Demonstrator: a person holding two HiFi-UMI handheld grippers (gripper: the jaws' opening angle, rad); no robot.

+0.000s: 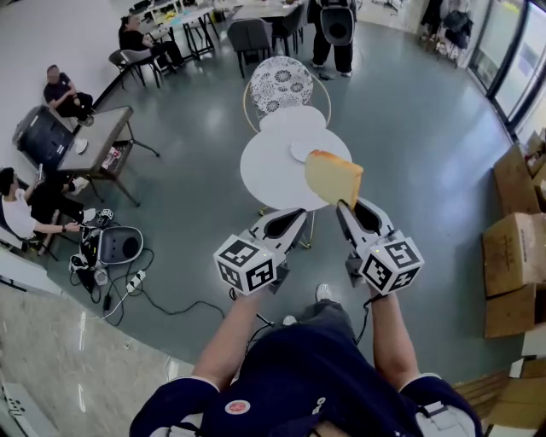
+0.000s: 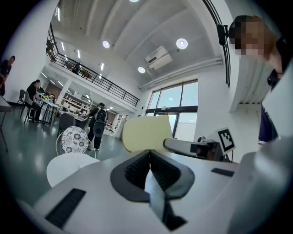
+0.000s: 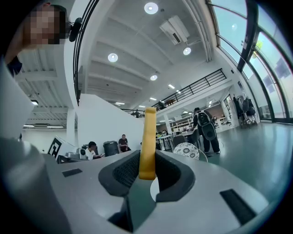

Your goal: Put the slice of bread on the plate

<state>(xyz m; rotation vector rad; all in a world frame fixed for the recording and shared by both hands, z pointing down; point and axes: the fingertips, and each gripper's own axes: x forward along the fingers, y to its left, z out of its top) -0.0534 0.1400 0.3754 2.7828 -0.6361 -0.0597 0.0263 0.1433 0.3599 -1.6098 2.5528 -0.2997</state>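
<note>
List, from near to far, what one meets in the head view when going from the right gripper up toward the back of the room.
right gripper → slice of bread, held in its jaws → plate → patterned chair → standing person with a backpack

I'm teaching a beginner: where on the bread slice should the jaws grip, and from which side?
Near one edge, jaws across its two broad faces, coming in edge-on. The bread is thin and flat; the right gripper holds it so, upright by its lower edge.
</note>
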